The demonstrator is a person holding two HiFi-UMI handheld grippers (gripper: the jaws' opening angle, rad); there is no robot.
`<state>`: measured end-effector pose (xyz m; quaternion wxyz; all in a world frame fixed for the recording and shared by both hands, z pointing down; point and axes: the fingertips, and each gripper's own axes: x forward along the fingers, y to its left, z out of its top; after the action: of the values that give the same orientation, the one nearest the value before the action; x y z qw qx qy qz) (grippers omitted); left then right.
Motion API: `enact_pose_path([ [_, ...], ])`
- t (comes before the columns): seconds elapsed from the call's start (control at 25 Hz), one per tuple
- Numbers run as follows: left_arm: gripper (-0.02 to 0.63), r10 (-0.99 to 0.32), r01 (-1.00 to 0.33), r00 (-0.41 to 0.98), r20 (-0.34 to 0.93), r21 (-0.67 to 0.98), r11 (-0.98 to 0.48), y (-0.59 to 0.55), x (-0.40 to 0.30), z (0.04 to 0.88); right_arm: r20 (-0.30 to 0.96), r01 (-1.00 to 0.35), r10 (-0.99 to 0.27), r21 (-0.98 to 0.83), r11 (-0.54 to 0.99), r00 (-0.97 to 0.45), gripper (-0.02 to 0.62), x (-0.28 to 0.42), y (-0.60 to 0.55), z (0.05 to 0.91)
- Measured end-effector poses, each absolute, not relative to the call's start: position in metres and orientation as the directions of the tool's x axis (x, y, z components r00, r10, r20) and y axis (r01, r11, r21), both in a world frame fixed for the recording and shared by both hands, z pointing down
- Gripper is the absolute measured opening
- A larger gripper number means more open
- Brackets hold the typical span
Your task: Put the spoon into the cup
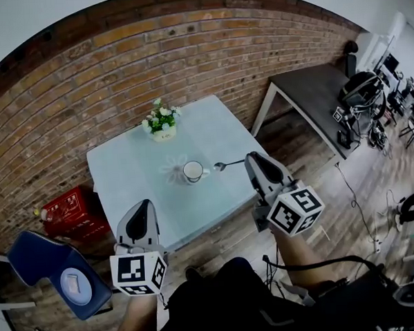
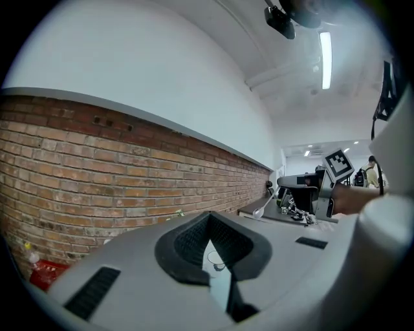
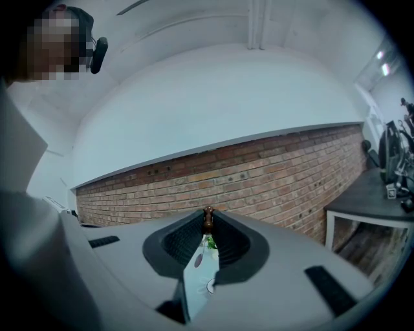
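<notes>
Spoon [image 1: 227, 165] hangs pinched in right gripper [image 1: 249, 158] beside cup [image 1: 193, 172]; next, lower its bowl in. Left gripper [image 1: 143, 206] closed, empty.

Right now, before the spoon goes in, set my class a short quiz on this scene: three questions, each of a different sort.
1. True or false: the spoon already sits inside the cup.
2. What holds the spoon? A) the left gripper B) the right gripper C) nothing, it lies loose.
3. Fill in: the white pot near the far edge of the table holds ___.

Key: 1 false, since the spoon hangs beside the cup, outside its rim. 2 B, since its jaws are closed on the handle. 3 flowers.
</notes>
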<state>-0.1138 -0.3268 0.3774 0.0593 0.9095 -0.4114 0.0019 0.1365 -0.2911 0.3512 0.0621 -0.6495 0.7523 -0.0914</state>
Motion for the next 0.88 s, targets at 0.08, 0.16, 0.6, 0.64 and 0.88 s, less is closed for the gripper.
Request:
enact_pose_path([
  [0.08, 0.009, -0.747, -0.747, 0.663, 0.054, 0.111, -0.655, -0.333, -0.111, 0.378, 0.038, -0.968, -0.988, -0.21, 0.137, -0.149, 0.052, 0.138, -0.301, 0.351],
  [0.16, 0.009, -0.748, -0.75, 0.661, 0.061, 0.107, -0.653, -0.339, -0.108, 0.378, 0.042, -0.967, -0.987, -0.21, 0.143, -0.156, 0.052, 0.14, -0.311, 0.35],
  [0.6, 0.009, -0.791, -0.793, 0.607, 0.074, 0.118, -0.597, -0.368, -0.074, 0.377, 0.088, -0.943, -0.954, -0.198, 0.266, -0.288, 0.052, 0.158, -0.369, 0.376],
  [0.64, 0.009, -0.797, -0.798, 0.6, 0.073, 0.121, -0.59, -0.37, -0.072, 0.378, 0.101, -0.942, -0.95, -0.197, 0.273, -0.297, 0.052, 0.16, -0.377, 0.381],
  [0.88, 0.009, -0.842, -0.844, 0.534, 0.083, 0.122, -0.523, -0.377, -0.067, 0.394, 0.154, -0.921, -0.917, -0.196, 0.337, -0.369, 0.052, 0.167, -0.411, 0.424],
])
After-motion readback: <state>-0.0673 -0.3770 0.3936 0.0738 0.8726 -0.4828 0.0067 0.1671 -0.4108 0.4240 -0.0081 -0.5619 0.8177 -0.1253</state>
